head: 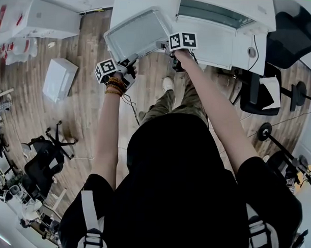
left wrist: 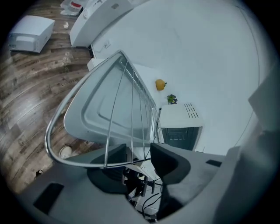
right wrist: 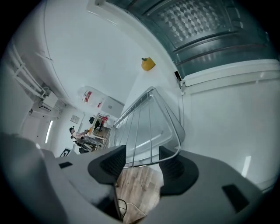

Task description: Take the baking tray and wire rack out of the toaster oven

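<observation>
Wire rack (left wrist: 106,165) and baking tray (left wrist: 94,109) lie stacked on the desk's (head: 124,5) near left corner, clear of the toaster oven (head: 220,31). Your left gripper (left wrist: 139,153) and right gripper (right wrist: 142,159) are released, jaws apart around the rack's rim, apparently leaving them to rest.

No legible text, brand or number is present.

- Left marker cube (head: 106,70) and right marker cube (head: 182,41) – each face carries a black-and-white square code pattern, with no letters or digits.
- White unit (head: 44,18) on the floor, far left – its red labels (head: 1,14) are too small to read.
- White appliance (right wrist: 98,103), far in the right gripper view – its red stickers (right wrist: 87,95) are unreadable.
- Framed wall sign (right wrist: 76,118) – content is illegible.
</observation>
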